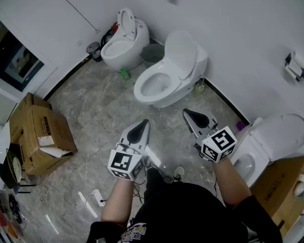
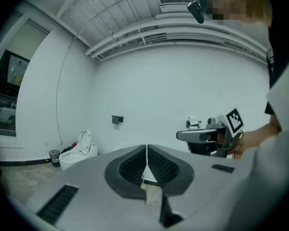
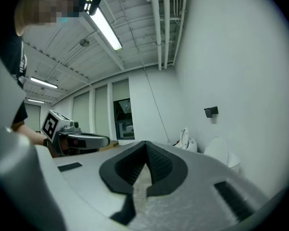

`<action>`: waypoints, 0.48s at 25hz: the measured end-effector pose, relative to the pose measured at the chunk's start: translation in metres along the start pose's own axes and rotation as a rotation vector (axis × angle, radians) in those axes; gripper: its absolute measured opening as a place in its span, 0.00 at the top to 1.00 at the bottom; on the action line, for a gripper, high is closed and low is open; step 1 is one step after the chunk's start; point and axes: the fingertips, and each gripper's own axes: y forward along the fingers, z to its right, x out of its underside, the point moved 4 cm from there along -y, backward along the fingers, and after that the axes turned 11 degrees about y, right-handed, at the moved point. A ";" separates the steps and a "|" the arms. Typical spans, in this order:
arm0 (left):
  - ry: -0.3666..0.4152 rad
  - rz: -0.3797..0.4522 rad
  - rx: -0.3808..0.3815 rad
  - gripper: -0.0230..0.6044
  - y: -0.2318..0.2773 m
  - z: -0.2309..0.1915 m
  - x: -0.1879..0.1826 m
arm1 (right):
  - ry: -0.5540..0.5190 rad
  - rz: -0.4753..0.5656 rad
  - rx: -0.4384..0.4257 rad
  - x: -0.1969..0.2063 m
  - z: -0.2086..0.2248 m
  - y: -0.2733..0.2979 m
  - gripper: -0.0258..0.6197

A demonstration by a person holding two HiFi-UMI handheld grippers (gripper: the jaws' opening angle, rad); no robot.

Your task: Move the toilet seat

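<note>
Three white toilets stand along the wall. The middle toilet (image 1: 164,80) is straight ahead of me, its lid and seat (image 1: 181,49) raised against the tank and its bowl uncovered. My left gripper (image 1: 142,127) and right gripper (image 1: 189,115) are both held level over the floor a little short of that toilet, touching nothing. Both are shut with nothing between the jaws, as the left gripper view (image 2: 146,150) and the right gripper view (image 3: 145,146) also show. A second toilet (image 1: 120,43) with its seat up is farther left, also seen small (image 2: 80,150) in the left gripper view. A third toilet (image 1: 273,135) is at my right.
A cardboard box (image 1: 40,133) sits on the floor at left and another box (image 1: 278,186) at right. A grey bin (image 1: 151,53) stands between the two far toilets, with a green bottle (image 1: 124,74) nearby. A paper holder (image 1: 295,66) hangs on the wall. A power strip (image 1: 99,197) lies near my feet.
</note>
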 end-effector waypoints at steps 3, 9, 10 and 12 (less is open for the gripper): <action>0.003 -0.009 -0.005 0.95 0.000 -0.001 -0.005 | 0.000 -0.002 -0.001 0.000 -0.001 0.001 0.96; 0.021 0.005 -0.019 0.94 0.002 -0.002 -0.008 | 0.020 0.026 -0.015 -0.006 0.000 0.000 0.96; 0.024 0.004 -0.023 0.94 0.002 -0.003 -0.007 | 0.019 0.030 -0.016 -0.007 0.000 0.000 0.95; 0.020 -0.005 -0.028 0.94 0.001 -0.003 -0.011 | 0.010 0.032 -0.014 -0.008 0.000 0.000 0.95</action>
